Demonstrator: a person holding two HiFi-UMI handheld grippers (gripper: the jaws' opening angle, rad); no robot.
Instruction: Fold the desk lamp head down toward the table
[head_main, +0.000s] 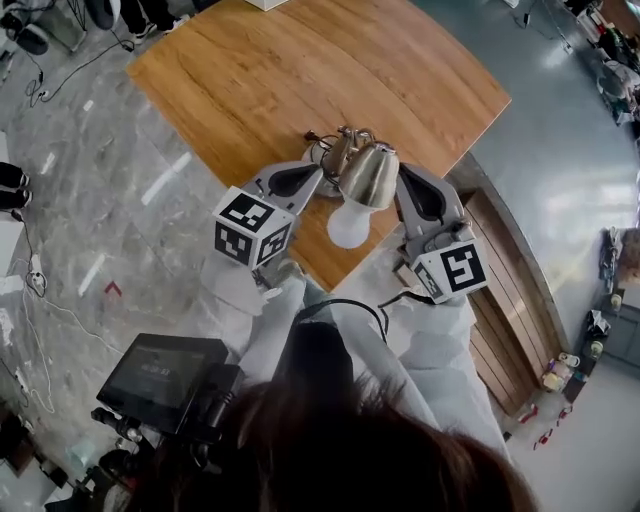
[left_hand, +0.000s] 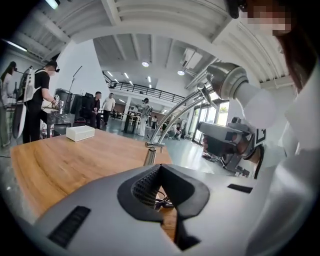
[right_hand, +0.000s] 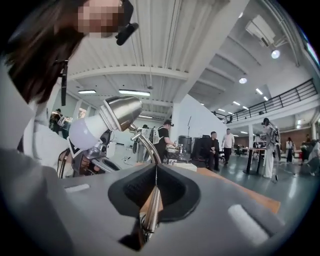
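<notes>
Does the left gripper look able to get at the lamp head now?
Probably yes: nothing stands between the left gripper and the lamp head beside it, but its jaws are shut.

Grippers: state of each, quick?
Left gripper: closed, empty.
Right gripper: closed; lamp stem shows by its jaws, hold cannot be told.

Left tool: jaws closed tip to tip, aimed far and right, angled slightly down. Its marker cube sits at the near end.
Right tool: jaws closed tip to tip, aimed far and slightly left, almost level.
The two tips are near each other but apart.
Forearms: both in white sleeves, reaching out from the near side.
</notes>
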